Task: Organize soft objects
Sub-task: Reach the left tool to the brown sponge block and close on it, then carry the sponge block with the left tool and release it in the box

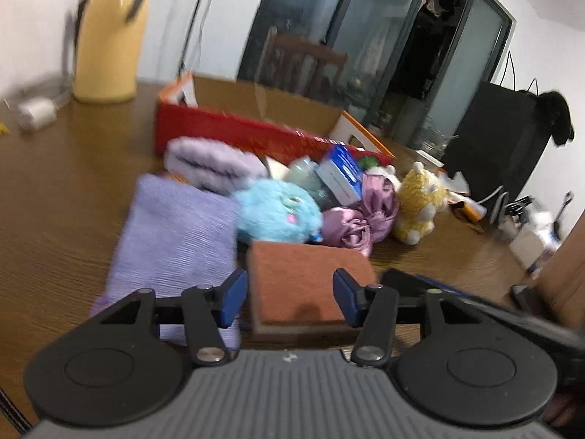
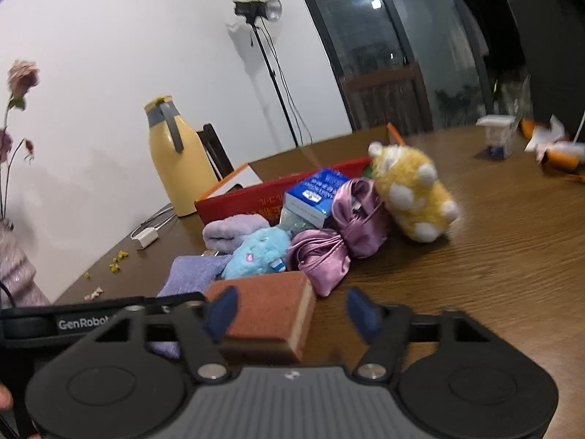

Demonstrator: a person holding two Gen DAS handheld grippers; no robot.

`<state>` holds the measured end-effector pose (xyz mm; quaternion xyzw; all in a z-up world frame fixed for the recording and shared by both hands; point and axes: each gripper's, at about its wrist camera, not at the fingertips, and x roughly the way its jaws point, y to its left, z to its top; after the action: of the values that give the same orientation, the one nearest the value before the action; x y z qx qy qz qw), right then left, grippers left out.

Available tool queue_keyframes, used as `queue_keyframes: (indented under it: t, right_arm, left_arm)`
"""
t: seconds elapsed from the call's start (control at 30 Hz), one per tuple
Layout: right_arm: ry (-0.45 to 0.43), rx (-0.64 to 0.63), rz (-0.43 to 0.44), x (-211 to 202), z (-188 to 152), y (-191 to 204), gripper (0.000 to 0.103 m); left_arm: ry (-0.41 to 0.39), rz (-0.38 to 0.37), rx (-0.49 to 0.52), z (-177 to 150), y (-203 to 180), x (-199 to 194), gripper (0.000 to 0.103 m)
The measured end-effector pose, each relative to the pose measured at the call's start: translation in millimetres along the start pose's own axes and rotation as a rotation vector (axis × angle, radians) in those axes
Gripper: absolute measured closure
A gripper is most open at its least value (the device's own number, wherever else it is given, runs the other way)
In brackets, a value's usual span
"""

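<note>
A pile of soft things lies on the wooden table [image 1: 55,197] in front of a red cardboard box [image 1: 234,128]: a brown-topped sponge [image 1: 307,278], a folded lilac cloth [image 1: 175,241], a rolled lilac towel [image 1: 212,164], a blue plush [image 1: 278,212], a pink satin bundle [image 1: 362,219] and a yellow plush [image 1: 420,201]. My left gripper [image 1: 290,298] is open, its jaws on either side of the sponge's near end. My right gripper [image 2: 292,312] is open just right of the sponge [image 2: 267,311], above bare table. The yellow plush [image 2: 413,194] lies tilted and blurred.
A blue and white box [image 1: 340,175] leans in the pile. A yellow thermos jug [image 1: 109,36] and a white charger [image 1: 36,113] stand at the back left. A black bin [image 1: 497,146] and small clutter lie at the right. A light stand [image 2: 270,73] is behind the table.
</note>
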<state>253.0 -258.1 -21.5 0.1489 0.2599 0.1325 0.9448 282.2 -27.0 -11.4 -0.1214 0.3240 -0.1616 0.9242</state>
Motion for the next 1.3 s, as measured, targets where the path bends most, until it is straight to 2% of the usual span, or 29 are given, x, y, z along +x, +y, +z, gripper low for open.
queue_keyframes:
  t: [0.07,0.1,0.2,0.33,0.5,0.6,0.73,0.97,1.1,1.17,1.3]
  right_arm:
    - [0.031,0.011,-0.015,15,3,-3,0.066]
    - [0.050,0.029,-0.002,20,4,-6,0.070]
    - [0.078,0.108,0.065,27,3,-15,0.080]
    - [0.079,0.115,0.068,7,-6,-11,0.080]
    - [0.069,0.088,0.067,-48,-27,-4,0.080]
    - [0.080,0.106,0.053,-65,-42,-7,0.080]
    - [0.068,0.133,0.059,-81,-57,-6,0.078]
    - [0.035,0.137,0.055,-92,-58,-8,0.077]
    - [0.046,0.138,0.065,-87,-58,-8,0.077]
    - [0.047,0.133,0.084,-85,-60,-9,0.076]
    - [0.057,0.120,0.093,-80,-58,-10,0.076]
  left_arm:
    - [0.027,-0.012,-0.028,2,2,7,0.052]
    - [0.035,-0.002,-0.034,2,1,9,0.059]
    - [0.046,0.014,-0.030,0,-2,7,0.066]
    - [0.071,0.009,-0.074,-12,-7,-15,0.066]
    - [0.067,-0.023,-0.095,-42,-21,-51,0.066]
    - [0.083,-0.041,-0.109,-58,-23,-60,0.066]
    - [0.061,-0.024,-0.091,-69,-28,-70,0.066]
    - [0.024,0.010,-0.115,-66,-19,-72,0.050]
    - [0.042,-0.012,-0.108,-66,-16,-67,0.051]
    - [0.072,-0.040,-0.090,-69,-18,-62,0.059]
    - [0.050,-0.086,-0.083,-70,-17,-58,0.060]
